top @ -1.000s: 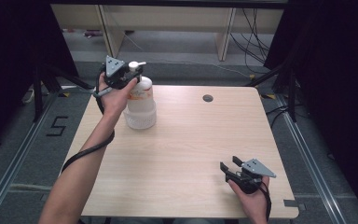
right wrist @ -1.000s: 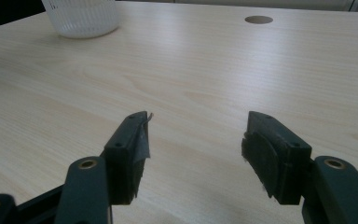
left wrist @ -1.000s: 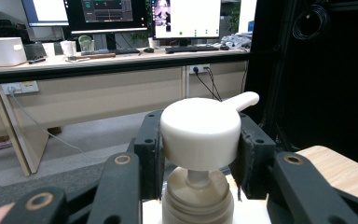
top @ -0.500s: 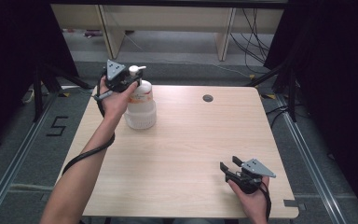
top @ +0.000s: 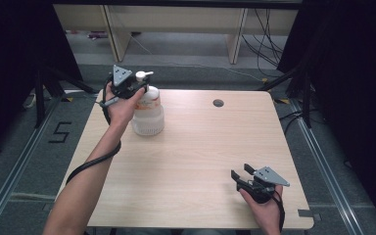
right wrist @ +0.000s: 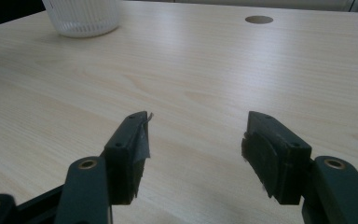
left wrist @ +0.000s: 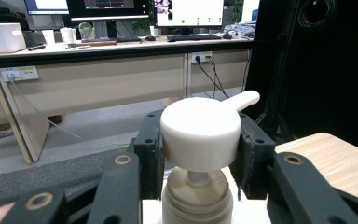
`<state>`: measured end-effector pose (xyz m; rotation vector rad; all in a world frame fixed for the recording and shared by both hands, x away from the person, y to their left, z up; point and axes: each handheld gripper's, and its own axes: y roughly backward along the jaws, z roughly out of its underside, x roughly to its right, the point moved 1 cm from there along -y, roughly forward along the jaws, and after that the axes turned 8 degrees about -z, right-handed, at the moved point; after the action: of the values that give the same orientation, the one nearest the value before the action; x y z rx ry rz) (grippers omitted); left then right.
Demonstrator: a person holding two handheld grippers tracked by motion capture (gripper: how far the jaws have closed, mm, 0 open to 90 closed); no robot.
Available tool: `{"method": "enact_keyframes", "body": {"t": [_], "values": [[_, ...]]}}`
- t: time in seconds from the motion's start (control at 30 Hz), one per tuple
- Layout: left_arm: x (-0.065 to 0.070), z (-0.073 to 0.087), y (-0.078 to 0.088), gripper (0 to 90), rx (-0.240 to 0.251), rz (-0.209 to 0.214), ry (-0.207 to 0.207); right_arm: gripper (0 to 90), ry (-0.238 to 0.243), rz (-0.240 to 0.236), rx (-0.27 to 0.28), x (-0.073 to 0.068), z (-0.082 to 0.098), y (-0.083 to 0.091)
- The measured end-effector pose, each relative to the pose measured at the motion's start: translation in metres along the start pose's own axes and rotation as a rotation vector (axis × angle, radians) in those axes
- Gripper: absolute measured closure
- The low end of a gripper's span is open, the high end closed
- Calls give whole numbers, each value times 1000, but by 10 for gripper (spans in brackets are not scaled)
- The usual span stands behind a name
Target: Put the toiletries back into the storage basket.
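Note:
A white pump bottle (top: 148, 115) stands upright at the far left of the light wooden table (top: 200, 142). My left gripper (top: 138, 88) is up at the bottle's top, held level. In the left gripper view its two black jaws close on either side of the round white pump head (left wrist: 200, 130), pads against it; the nozzle points away to the right. My right gripper (top: 241, 171) rests low near the table's front right corner, open with nothing between its fingers (right wrist: 133, 140). The bottle's ribbed base (right wrist: 84, 16) lies far off in the right gripper view.
A small round hole (top: 218, 103) sits in the tabletop at the back, right of centre. Bare wood stretches between the bottle and the right gripper. Beyond the table's far edge stand desk legs and cables on a grey floor.

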<state>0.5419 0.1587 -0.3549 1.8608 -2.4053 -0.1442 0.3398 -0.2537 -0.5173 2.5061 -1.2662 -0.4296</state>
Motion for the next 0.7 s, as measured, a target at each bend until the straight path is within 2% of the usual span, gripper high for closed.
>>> {"method": "enact_keyframes", "body": {"t": [0.7], "values": [[-5,11,-2,588,-18,-12,1,407,-6,-3,1,0,0,0]]}}
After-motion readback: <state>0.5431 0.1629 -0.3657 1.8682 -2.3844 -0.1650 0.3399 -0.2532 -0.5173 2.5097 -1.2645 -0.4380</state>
